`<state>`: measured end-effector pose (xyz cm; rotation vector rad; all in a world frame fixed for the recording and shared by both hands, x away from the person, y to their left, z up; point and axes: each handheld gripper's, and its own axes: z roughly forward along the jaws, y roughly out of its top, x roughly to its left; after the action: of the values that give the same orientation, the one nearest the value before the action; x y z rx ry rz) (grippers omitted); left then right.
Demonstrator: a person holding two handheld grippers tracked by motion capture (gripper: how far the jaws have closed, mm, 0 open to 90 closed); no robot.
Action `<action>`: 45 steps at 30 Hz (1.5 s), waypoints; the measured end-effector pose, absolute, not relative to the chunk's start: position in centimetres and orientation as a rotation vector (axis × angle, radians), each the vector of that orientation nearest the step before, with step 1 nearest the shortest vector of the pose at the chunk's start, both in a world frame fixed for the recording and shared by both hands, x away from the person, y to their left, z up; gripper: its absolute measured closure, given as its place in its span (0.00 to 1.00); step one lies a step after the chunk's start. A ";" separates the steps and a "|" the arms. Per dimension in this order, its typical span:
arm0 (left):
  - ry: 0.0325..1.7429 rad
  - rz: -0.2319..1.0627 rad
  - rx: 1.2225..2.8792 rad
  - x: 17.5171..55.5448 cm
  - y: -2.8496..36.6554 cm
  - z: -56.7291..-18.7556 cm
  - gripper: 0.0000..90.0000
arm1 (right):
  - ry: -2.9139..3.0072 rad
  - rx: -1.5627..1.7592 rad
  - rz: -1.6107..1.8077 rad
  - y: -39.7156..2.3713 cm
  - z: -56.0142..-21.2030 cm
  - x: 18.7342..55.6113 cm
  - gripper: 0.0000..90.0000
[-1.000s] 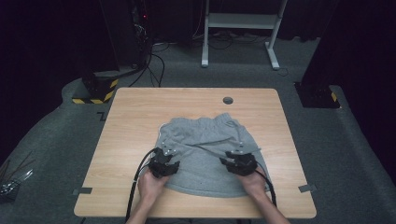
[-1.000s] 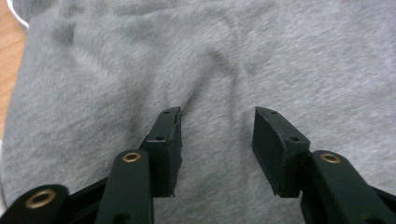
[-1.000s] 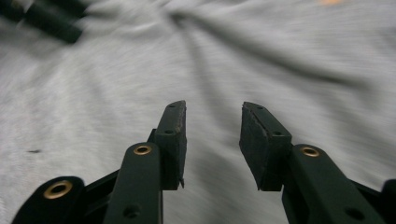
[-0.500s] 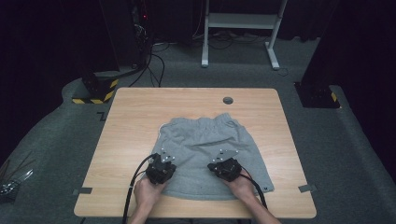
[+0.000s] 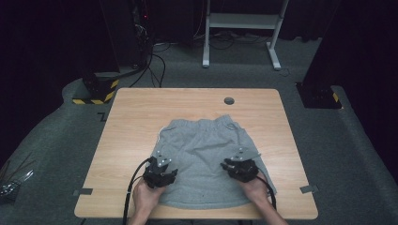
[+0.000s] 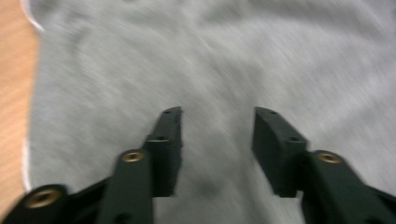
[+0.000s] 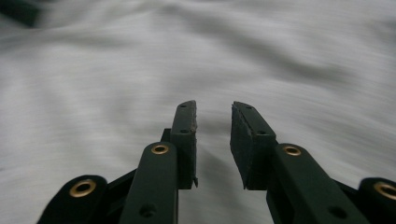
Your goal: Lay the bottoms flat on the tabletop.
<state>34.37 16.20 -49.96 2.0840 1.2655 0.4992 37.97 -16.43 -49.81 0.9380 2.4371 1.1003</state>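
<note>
Holding our left gripper [image 5: 162,169] over the grey shorts [image 5: 206,159], we have its jaws standing apart with only bare cloth showing in the gap between them; they have just been opening, and no fold is pinched there. In the left gripper view the left gripper [image 6: 217,116] points along the shorts [image 6: 224,60], near their left edge, where a strip of the wooden table [image 6: 14,93] shows beside the white-trimmed hem.

Our right gripper [image 5: 240,165] sits over the right half of the shorts, near their right edge. In the right gripper view the right gripper [image 7: 214,112] shows a narrower gap, its jaws also just opened, with nothing caught between the pads and blurred grey cloth [image 7: 140,70] beyond.

Around the grippers, the shorts lie spread flat on the table [image 5: 141,112], waistband on the far side from us. Beyond the waistband sits a small round dark hole [image 5: 229,100] in the tabletop.
</note>
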 end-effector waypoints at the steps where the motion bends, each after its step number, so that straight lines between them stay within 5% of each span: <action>1: 1.265 0.499 2.084 34.4 16.2 -50.0 0.53 | 2.437 0.938 1.100 -16.4 -49.8 38.0 0.78; 11: 1.309 0.535 2.015 35.9 17.2 -52.0 0.52 | 2.215 1.333 0.833 -23.3 -50.5 41.6 0.64; 16: 1.299 0.540 2.023 35.9 17.2 -52.0 0.51 | 2.293 1.293 0.810 -23.8 -50.5 41.8 0.94; 23: 1.302 0.540 2.028 36.0 17.3 -52.0 0.52 | 2.199 1.261 0.826 -25.9 -48.8 39.5 0.94; 29: 1.331 0.517 2.068 36.7 17.1 -51.3 0.52 | 2.192 1.300 0.797 -25.8 -50.1 39.0 0.72; 45: 1.514 0.611 2.074 41.6 19.2 -50.8 0.59 | 2.338 1.130 0.942 -19.9 -51.8 39.4 0.60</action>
<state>41.57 19.23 -50.77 2.0739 1.5136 0.6109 39.35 -19.92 -51.80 1.1298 2.3380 0.9418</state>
